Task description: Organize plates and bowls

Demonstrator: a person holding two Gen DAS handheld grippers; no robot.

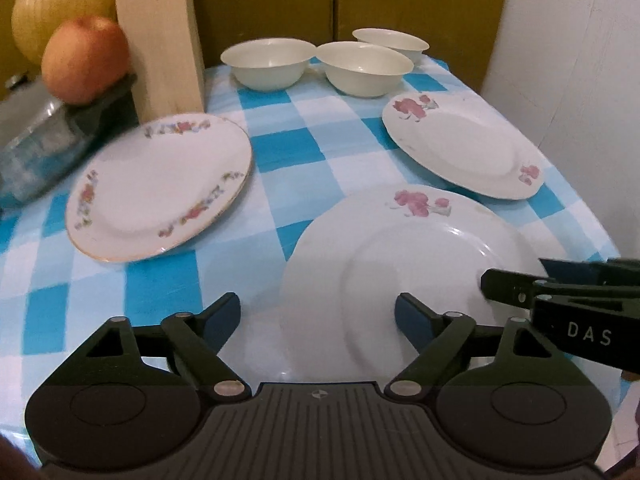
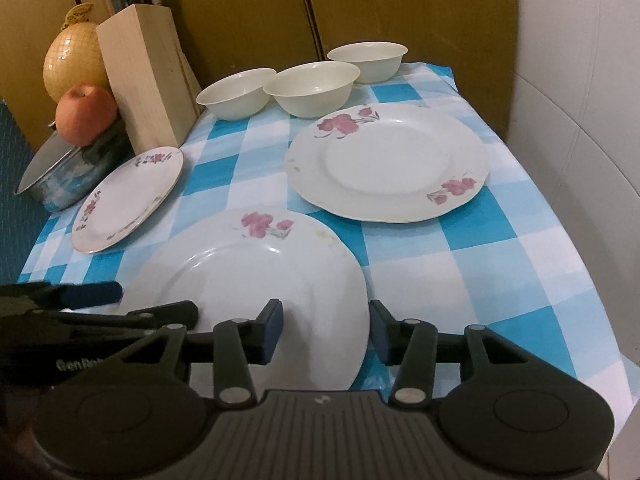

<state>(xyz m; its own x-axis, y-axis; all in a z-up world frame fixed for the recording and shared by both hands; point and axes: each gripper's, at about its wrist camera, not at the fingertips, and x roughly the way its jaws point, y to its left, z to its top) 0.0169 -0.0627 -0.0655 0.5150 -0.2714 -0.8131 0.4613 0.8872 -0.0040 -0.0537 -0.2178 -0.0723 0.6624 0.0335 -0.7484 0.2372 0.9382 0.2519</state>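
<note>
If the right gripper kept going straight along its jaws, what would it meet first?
Probably the near plate: the right gripper already straddles its right rim with open jaws, tilted down at it. Depth is unclear; it might touch the checked tablecloth just beyond.

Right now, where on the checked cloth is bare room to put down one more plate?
The widest bare patch is the near right corner of the checked cloth, bordered by the near plate and the far right plate. A narrower strip runs between the small gold-rimmed plate and both. The back is crowded: three bowls, rims almost touching.
</note>
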